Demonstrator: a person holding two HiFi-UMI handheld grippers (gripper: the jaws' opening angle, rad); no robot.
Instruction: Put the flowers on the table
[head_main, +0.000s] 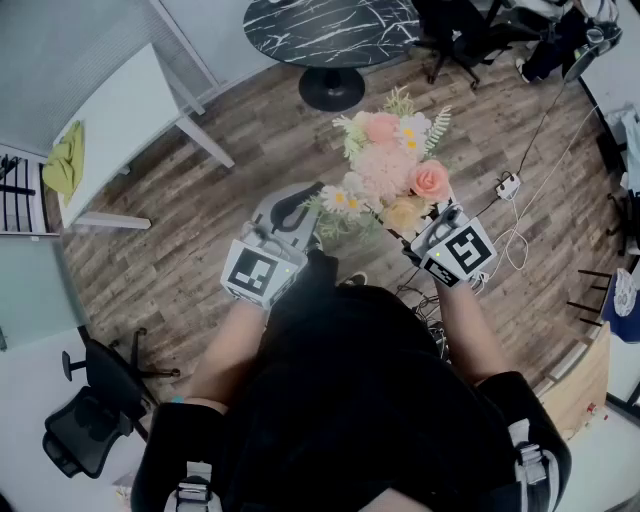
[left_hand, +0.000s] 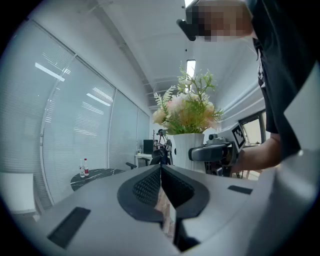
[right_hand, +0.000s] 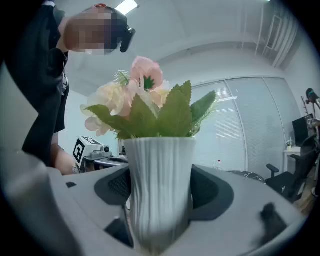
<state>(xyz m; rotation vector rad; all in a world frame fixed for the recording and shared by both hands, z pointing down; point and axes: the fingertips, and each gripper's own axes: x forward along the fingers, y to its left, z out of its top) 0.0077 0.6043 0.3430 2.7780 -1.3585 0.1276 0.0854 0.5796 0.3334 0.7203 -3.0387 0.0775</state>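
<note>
The flowers (head_main: 392, 168), a bunch of pink, cream and white blooms with green leaves, stand in a white ribbed vase (right_hand: 159, 150). The right tongs (right_hand: 160, 192) are clamped on that vase: the right gripper view shows the body of the vase filling the gap, with a dark pad pressed to each side of it and the leaves and blooms rising above the rim. The vase stands upright in the grip.

In the head view the bunch is held up in the air in front of the person (head_main: 350, 400), over the wood floor (head_main: 200, 220), not resting on any counter. It sits between the two tools, with the right tongs at its near right and the left tongs (head_main: 305, 197) at its near left, their tips just beside the lowest daisies. Whether those tips touch the flowers cannot be told from that view.

The left tongs are closed, pad against pad, with nothing between them. In the left gripper view the vase and flowers stand beyond their tips and a little to the right, apart from them.

A round black marbled counter (head_main: 330, 30) lies at the far side of the floor, well apart from the flowers, and a white counter (head_main: 120, 125) lies to the far left.
</note>
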